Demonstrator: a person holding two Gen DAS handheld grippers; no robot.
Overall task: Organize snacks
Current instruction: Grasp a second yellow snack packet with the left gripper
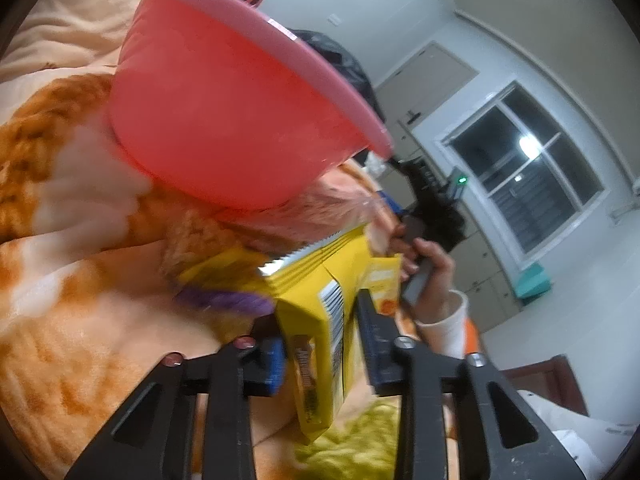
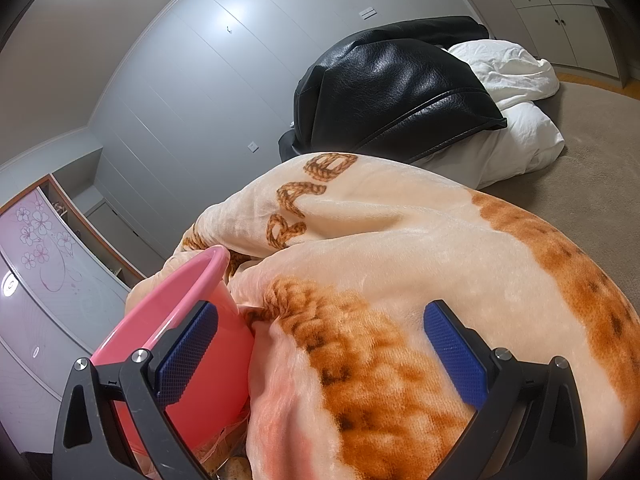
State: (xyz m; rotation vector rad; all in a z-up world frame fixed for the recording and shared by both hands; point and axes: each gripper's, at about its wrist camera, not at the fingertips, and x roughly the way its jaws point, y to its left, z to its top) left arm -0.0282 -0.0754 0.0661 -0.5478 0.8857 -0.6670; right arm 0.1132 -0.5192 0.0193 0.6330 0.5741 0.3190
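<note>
Gripping a yellow snack packet (image 1: 316, 332) between its blue pads, the left gripper (image 1: 320, 344) carries it just below and in front of the pink basin (image 1: 224, 120), which sits tilted on the orange and cream blanket (image 1: 60, 280). The packet stands roughly on edge, barcode facing the camera, and other snacks show blurred beside it: a purple-trimmed bag (image 1: 224, 300) and a clear bag (image 1: 360, 216) near the basin's base. The right gripper (image 2: 320, 356) hangs spread wide and holds nothing, hovering over the blanket with the basin's rim (image 2: 180, 292) right beside its left finger.

The step in hand looks like moving this packet toward the basin, presumably the collecting place. Next, the packet likely needs lifting above the rim and over the opening before the pads part; the tilted basin may need steadying by the free gripper first.
</note>
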